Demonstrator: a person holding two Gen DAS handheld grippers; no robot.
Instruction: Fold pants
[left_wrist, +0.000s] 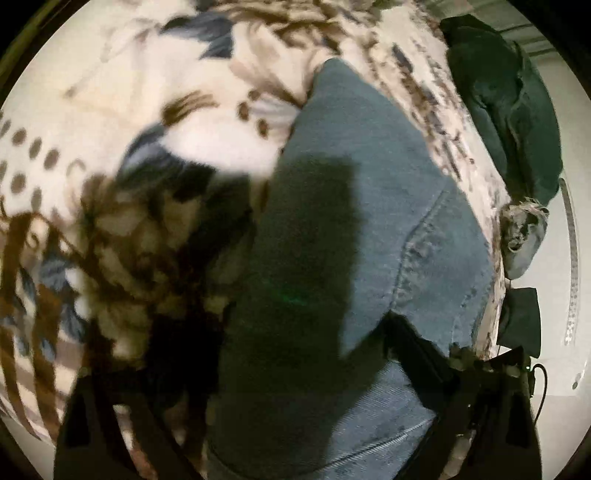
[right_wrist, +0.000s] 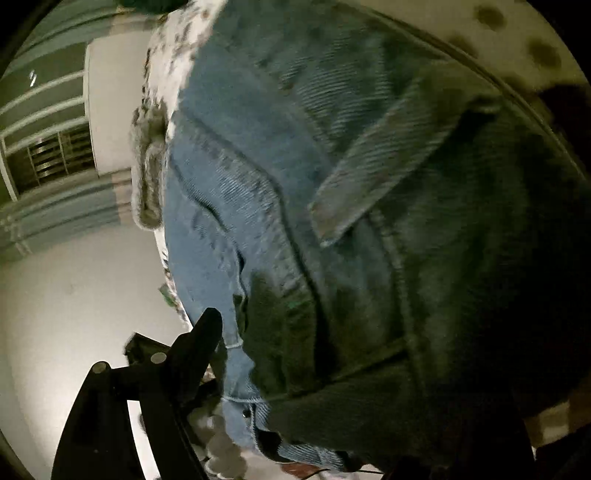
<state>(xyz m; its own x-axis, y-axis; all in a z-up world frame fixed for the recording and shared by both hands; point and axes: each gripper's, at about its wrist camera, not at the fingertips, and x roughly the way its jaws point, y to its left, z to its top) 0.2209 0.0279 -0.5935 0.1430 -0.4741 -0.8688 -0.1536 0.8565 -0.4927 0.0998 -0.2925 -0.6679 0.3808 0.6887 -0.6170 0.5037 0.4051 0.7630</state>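
Denim jeans (left_wrist: 369, 221) fill the space between both pairs of black fingers.
Left gripper (left_wrist: 295, 424) and right gripper (right_wrist: 369, 424) straddle the ribbed blue cloth on a patterned blanket (left_wrist: 129, 92); whether either clamps it, I cannot tell.

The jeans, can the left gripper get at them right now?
Probably yes: the jeans lie directly between the left gripper fingers, nothing covering them.

Blue denim pants (left_wrist: 369, 206) on brown-dotted, floral white blanket (left_wrist: 110, 110).
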